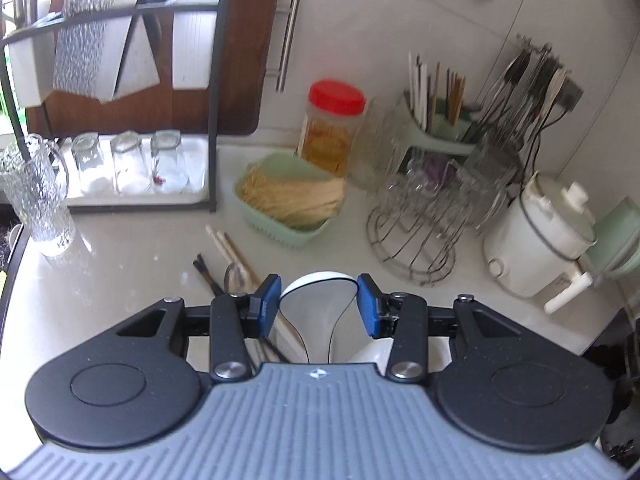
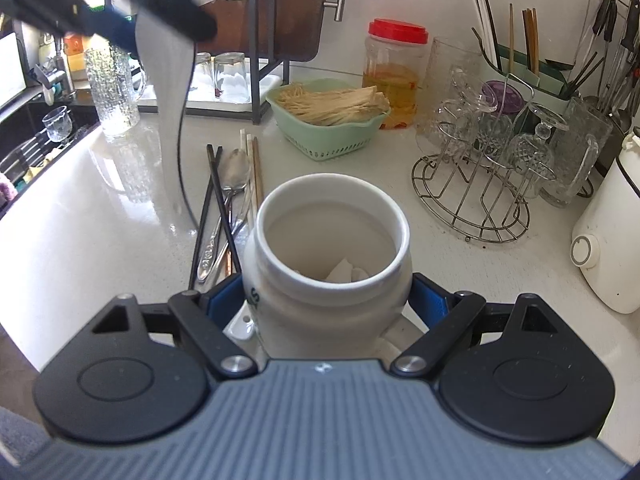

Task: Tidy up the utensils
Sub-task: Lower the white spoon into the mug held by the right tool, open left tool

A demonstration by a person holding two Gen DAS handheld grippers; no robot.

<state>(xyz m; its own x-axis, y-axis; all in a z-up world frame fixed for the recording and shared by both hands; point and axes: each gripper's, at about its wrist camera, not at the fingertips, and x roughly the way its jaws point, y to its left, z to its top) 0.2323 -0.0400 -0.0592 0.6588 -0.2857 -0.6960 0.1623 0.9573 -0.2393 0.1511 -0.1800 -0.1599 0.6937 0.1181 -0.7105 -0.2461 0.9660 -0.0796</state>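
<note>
My left gripper (image 1: pixel 318 286) is shut on the broad head of a white rice paddle (image 1: pixel 320 312). In the right wrist view that paddle (image 2: pixel 172 104) hangs blade-down from the left gripper (image 2: pixel 128 36), above the counter and left of the jar. My right gripper (image 2: pixel 326 296) is shut on a white ceramic jar (image 2: pixel 332 304), its blue pads pressing both sides of the body. The jar stands upright with its mouth open, and something white lies at its bottom. Black and wooden chopsticks (image 2: pixel 218 184) and a metal spoon (image 2: pixel 236 172) lie loose on the counter just left of the jar.
Behind stand a green basket of sticks (image 2: pixel 332 136), a red-lidded jar (image 2: pixel 394 76), a wire rack of glasses (image 2: pixel 480 184), a green holder with chopsticks (image 2: pixel 520 68) and a white cooker (image 2: pixel 608 248). A glass pitcher (image 2: pixel 114 92) and dish rack sit at the left.
</note>
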